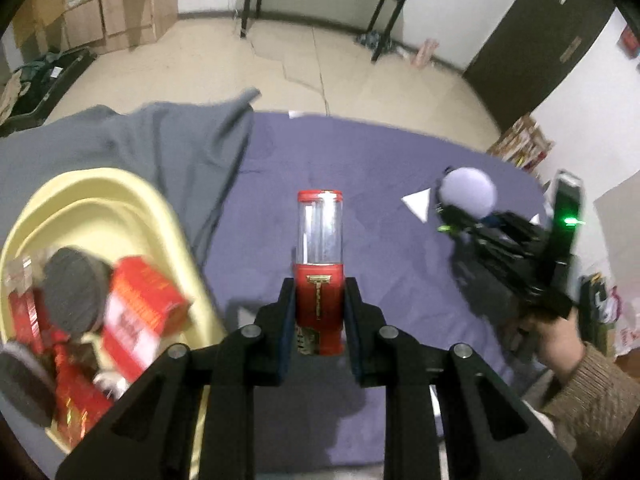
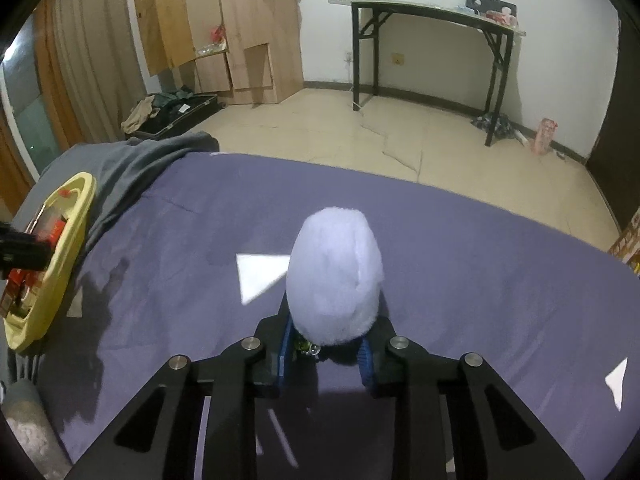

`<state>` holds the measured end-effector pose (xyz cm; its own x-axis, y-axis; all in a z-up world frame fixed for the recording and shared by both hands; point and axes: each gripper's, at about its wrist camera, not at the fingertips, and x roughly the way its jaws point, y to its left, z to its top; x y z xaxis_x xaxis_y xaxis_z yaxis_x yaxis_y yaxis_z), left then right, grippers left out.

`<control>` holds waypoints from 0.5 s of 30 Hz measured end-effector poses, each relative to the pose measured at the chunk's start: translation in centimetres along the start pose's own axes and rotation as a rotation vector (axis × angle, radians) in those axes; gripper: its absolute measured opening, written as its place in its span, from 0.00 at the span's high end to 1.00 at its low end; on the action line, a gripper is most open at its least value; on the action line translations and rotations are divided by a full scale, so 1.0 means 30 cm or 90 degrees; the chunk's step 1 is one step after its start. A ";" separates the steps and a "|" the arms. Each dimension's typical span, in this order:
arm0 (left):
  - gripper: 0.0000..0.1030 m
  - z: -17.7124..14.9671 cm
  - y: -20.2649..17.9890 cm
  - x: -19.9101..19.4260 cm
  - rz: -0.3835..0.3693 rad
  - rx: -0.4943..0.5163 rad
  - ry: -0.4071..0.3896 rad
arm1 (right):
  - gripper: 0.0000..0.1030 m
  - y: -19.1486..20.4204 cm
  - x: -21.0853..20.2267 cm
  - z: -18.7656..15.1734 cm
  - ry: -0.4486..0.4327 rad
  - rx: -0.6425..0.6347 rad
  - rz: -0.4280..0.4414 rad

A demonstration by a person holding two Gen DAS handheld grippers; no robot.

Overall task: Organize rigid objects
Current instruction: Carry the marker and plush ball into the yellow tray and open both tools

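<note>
We had the left gripper [image 1: 319,312] clamped on the red-capped clear tube [image 1: 320,256] beside the yellow basin [image 1: 120,188], seemingly to stow it, while the right gripper [image 2: 326,344] pinched the fluffy white object [image 2: 336,276].

Glossy clear-and-red plastic tube [image 1: 319,276]; fuzzy lilac plush [image 2: 335,276]; matt purple cloth [image 2: 480,264]; smooth yellow plastic basin [image 1: 120,192].

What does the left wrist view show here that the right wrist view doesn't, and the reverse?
Only the left wrist view shows the red-capped clear tube clamped in the left gripper, the red boxes inside the basin, and the person's hand holding the right gripper. Only the right wrist view shows the blue pads closed below the fluffy pale ball. Both show the ball, the yellow basin, purple cloth and white paper triangle.
</note>
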<state>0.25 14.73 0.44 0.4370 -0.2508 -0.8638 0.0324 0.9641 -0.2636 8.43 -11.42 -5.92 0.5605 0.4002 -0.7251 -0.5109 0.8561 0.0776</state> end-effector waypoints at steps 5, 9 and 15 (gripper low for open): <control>0.77 -0.082 0.180 -0.252 -0.003 -0.088 -0.065 | 0.77 0.102 -0.059 0.046 -0.033 -0.032 0.037; 0.77 -0.123 0.439 -0.376 0.076 -0.159 -0.078 | 0.77 0.328 -0.082 0.138 -0.017 -0.081 0.144; 0.77 -0.063 0.705 -0.277 0.126 -0.213 -0.008 | 0.77 0.715 -0.125 0.218 0.000 -0.140 0.318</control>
<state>-4.40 37.04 1.22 0.4164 -0.0601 -0.9072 -0.3472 0.9117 -0.2197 -0.37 7.56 2.94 0.2149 0.7404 -0.6369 -0.8390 0.4738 0.2677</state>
